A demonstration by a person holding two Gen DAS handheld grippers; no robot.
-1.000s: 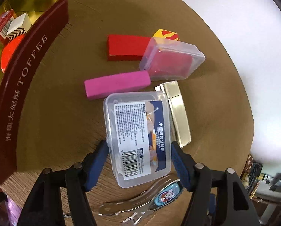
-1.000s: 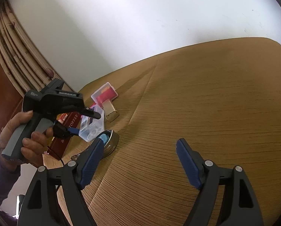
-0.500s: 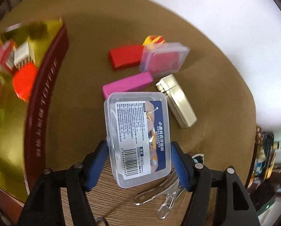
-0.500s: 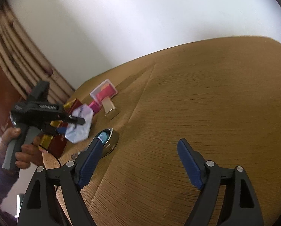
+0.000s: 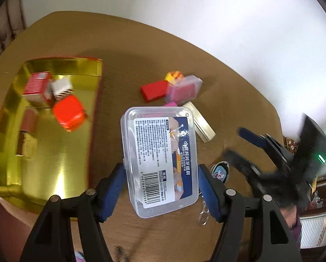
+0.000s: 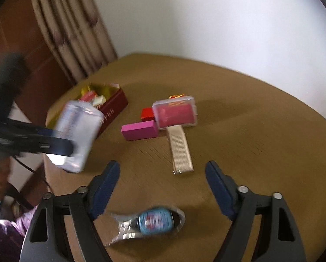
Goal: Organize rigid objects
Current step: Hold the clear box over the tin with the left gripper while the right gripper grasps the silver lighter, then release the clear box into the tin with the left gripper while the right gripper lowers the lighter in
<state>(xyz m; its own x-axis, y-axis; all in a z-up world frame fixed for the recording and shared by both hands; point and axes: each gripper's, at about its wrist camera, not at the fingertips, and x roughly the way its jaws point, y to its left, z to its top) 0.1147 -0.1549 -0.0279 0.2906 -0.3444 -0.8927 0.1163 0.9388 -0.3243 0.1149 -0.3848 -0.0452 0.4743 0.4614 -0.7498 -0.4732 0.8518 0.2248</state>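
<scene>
Brown tabletop (image 5: 141,50) holds a gold tin (image 5: 43,152) already containing several small boxes. Left gripper (image 5: 160,183) clamps the clear plastic box (image 5: 158,157) in the air beside the tin; right gripper (image 6: 163,181) hangs wide open and empty. Red block (image 6: 147,113), pink block (image 6: 140,130), lidded case (image 6: 176,114), gold bar (image 6: 180,150) and clip (image 6: 150,222) remain loose, so roughly half seems left.

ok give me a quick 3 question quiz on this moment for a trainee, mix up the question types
1. True or false: the left gripper is shut on the clear plastic box, held off the table.
2. Multiple choice: what lies on the table just below the open right gripper in the right wrist view? A) a metal clip with a blue cartoon face B) a green bottle C) a pair of scissors
3. Fill in: the orange-red cube sits inside the gold-lined ____.

Key: 1 true; 2 A, the clip; 3 tin.
</scene>
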